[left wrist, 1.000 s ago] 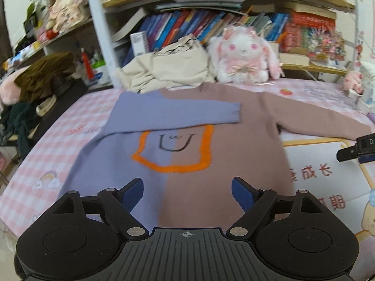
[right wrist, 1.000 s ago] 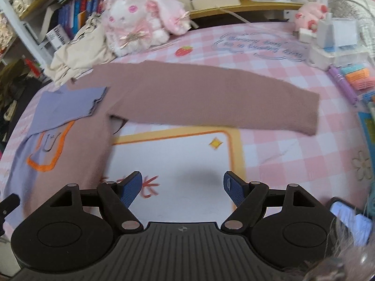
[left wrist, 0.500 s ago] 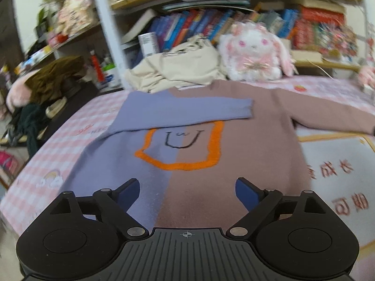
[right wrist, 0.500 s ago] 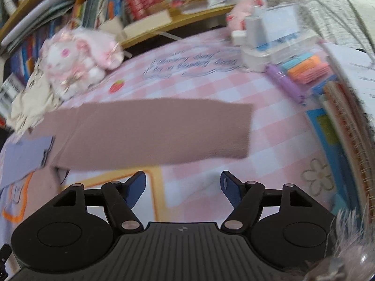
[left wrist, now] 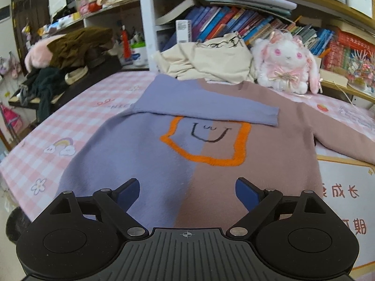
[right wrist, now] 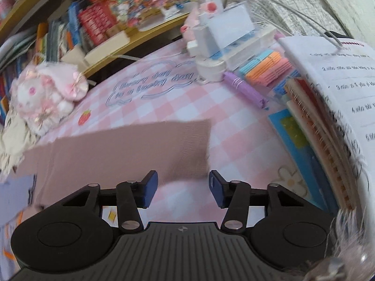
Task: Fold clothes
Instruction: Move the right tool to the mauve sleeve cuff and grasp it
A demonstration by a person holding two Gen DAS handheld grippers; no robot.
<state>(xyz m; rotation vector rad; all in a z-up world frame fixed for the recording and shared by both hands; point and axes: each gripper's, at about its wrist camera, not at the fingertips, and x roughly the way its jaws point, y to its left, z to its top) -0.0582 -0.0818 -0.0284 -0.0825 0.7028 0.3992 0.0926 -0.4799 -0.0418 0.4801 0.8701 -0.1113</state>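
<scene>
The right tongs [right wrist: 183, 188] had been swung over to the brown sleeve [right wrist: 121, 151] cuff since a second ago, jaws spread wide with nothing gripped. The left tongs [left wrist: 187, 193] were kept wide open over the sweater [left wrist: 187, 154], which was laid flat on the desk [left wrist: 39, 154] with its purple sleeve [left wrist: 204, 109] already folded across.

The left wrist camera sat low over the near hem of the flat-lying lilac-and-mauve knitted sweater [left wrist: 187, 154], looking forward along its open blue-tipped left gripper [left wrist: 187, 193] toward the crowded wooden bookshelf [left wrist: 257, 21] at the back. The right wrist camera hung close above the pink-and-white checked tablecloth [right wrist: 234, 117], tilted, facing past its own open right gripper [right wrist: 182, 188] at the sweater's outstretched mauve sleeve [right wrist: 121, 149], whose cuff lay just ahead of the fingertips. Both views took in that sleeve, the tablecloth and the white-and-pink plush rabbit [left wrist: 284, 63] [right wrist: 44, 96] beside the shelf.
</scene>
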